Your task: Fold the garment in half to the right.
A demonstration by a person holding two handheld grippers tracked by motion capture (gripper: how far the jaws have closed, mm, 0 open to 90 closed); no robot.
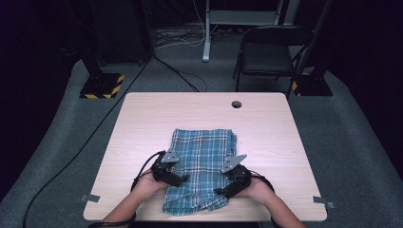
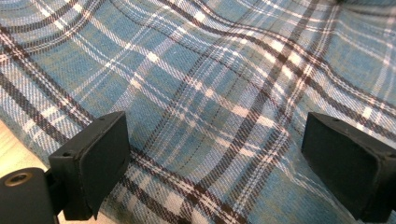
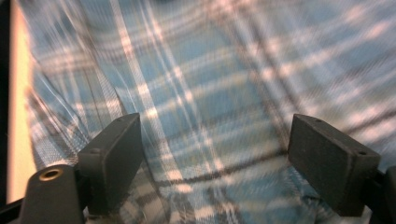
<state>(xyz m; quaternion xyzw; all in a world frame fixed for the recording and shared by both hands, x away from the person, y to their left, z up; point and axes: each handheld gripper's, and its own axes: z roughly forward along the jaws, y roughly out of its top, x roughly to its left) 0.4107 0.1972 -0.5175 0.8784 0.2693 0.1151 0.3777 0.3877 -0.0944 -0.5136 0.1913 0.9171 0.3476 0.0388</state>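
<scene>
Two grippers: both hang over the near part of one cloth, the left gripper point(image 1: 183, 179) at its left edge and the right gripper point(image 1: 221, 192) at its right edge, tips turned inward toward each other.
Left gripper state: jaws spread wide in the left gripper view, the black rubber pads point(image 2: 100, 161) apart with cloth passing under the gap and nothing pinched.
Right gripper state: jaws also spread in the right gripper view, its pads point(image 3: 116, 156) standing off the fabric; that view is blurred, so whether a pad brushes the weave I cannot tell.
Cloth: a folded blue-and-white plaid woven cloth point(image 1: 202, 154) lying flat, its near hem close to the near edge of the table, its far hem about mid-table.
Table: a pale wood-grain tabletop point(image 1: 142, 123), bare around the cloth, with a round cable hole point(image 1: 236, 104) beyond the cloth's far right corner.
Beyond the cloth: a black folding chair point(image 1: 271, 52) stands on the grey floor well past the table's far edge.
Step in hand, as I judge it: taking hold of the two near sides to fold or lift.
Doing it well: lower each jaw pair over an edge, catch every layer, close both together, lift evenly so the plaid stays square.
</scene>
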